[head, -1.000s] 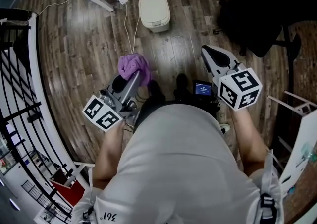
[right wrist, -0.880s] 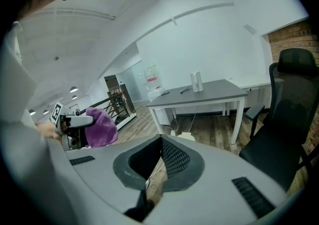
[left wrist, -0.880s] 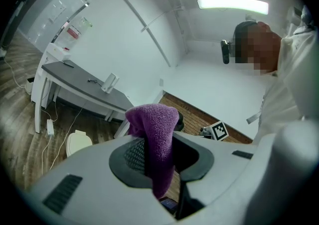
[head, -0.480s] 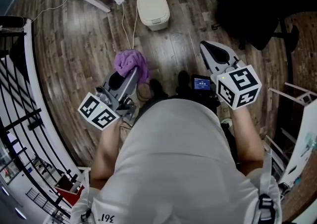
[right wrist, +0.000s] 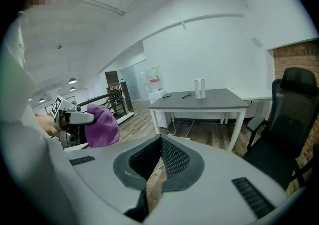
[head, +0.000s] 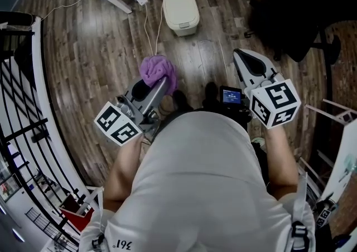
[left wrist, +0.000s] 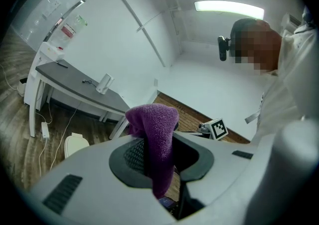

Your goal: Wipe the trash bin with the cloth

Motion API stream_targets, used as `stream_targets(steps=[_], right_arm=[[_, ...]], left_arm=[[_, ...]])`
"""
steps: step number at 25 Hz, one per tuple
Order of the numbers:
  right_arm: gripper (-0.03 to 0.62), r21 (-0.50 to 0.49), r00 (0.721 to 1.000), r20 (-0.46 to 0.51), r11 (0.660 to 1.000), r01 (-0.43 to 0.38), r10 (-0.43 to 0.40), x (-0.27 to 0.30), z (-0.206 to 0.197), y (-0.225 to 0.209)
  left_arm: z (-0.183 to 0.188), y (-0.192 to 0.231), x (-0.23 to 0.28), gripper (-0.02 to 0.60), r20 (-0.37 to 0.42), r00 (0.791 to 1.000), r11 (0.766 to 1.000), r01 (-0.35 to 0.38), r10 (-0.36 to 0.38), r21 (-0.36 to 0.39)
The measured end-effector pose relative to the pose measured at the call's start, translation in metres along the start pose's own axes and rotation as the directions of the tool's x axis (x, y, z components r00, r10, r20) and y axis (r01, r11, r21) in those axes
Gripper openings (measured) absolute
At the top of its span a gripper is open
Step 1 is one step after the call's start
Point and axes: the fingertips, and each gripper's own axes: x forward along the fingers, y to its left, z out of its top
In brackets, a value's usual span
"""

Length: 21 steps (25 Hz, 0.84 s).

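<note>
Moved: cloth (head: 157, 70), both grippers and trash bin (head: 181, 12) sit slightly further right in the head view.
Around: white cable (head: 158, 33) beside the bin; black chair (head: 290, 17) at right; wood floor (head: 100, 50) between.
Cloth: purple, bunched, clamped in left gripper (head: 160, 82), well short of the cream, lidded bin.
Right gripper (head: 240, 56): jaws together, empty.

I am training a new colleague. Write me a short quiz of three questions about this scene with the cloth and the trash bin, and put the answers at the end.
1. True or false: the purple cloth is clamped in the left gripper.
2. Where does the trash bin stand? A) on the grey desk; B) on the wooden floor; C) under the black chair.
3. Fill in: the right gripper has its jaws ____, with nothing between them.

Key: 1 true; 2 B; 3 shut.
</note>
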Motion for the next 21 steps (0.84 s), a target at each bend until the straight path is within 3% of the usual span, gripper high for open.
stream_targets(steps=[21], right_arm=[[0.006,-0.074,1.0,-0.004,0.997,-0.03,0.029,0.003,0.017,0.009]], left_arm=[[0.003,-0.002,0.009,0.083,-0.01,1.0,1.0,0.023,-0.023,-0.002]])
